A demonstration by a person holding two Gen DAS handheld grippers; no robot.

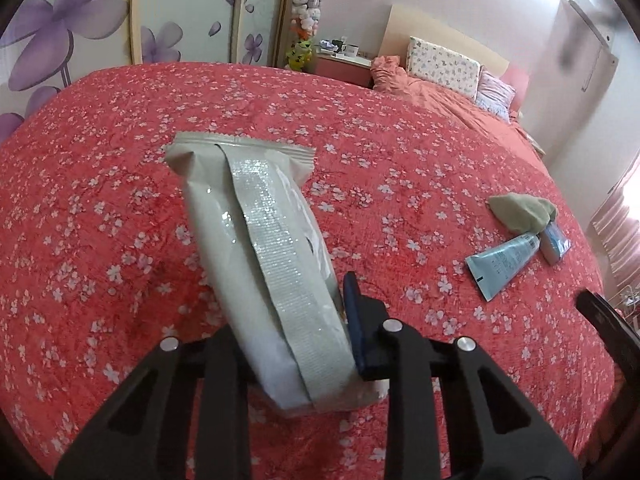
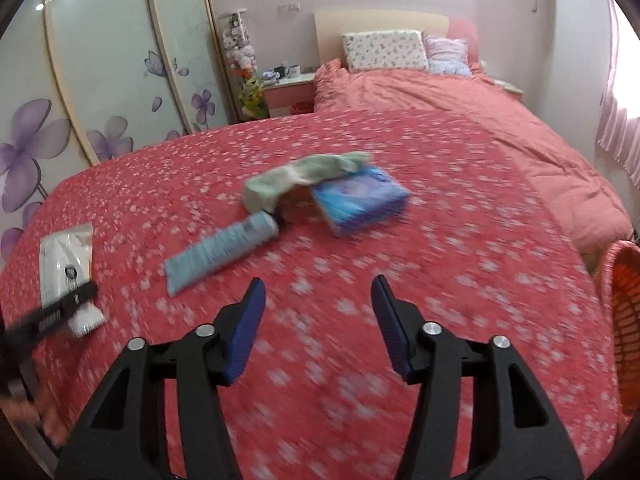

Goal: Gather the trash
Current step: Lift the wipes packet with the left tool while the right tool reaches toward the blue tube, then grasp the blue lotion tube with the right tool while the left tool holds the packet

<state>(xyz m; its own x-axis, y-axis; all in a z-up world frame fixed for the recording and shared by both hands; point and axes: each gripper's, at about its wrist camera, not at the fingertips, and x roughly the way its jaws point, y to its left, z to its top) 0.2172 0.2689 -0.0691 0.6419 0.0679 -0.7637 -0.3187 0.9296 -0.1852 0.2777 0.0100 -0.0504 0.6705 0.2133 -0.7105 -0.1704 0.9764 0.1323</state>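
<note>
Far left, beyond the bed's left edge: wardrobe doors (image 2: 120, 80) printed with purple flowers.

Near the left edge of the red flowered bedspread (image 2: 460, 240): a silvery-grey snack wrapper (image 1: 276, 264), long and crinkled, sealed end pointing up the bed, a glittering seam strip running down its middle. Clamped at its near end by the left gripper (image 1: 304, 364); one blue pad (image 1: 358, 328) pressed flat against the wrapper's right side, the other pad hidden behind the packet. Seen from the right wrist view too, at the left rim, as a pale packet under a dark finger. Whether lifted clear of the bedspread or resting on it: cannot tell.

Toward the middle of the bedspread: a light-blue tube (image 2: 224, 252) lying flat, crimped end nearest, cap end tucked against a crumpled pale-green cloth (image 2: 304, 178). Just right of the tube, a blue box (image 2: 360, 204), one corner under the cloth.

Nearer than those three, above bare bedspread: the right gripper (image 2: 318, 312), jaws spread apart with nothing between them, blue pads facing each other. Much motion blur across this view.

At the bed's right edge, low down: an orange slatted basket (image 2: 624, 320), only partly in view.

At the head of the bed: a floral pillow (image 2: 386, 50) against a pale headboard (image 2: 380, 22), and a pink nightstand (image 2: 290, 94) to their left.
</note>
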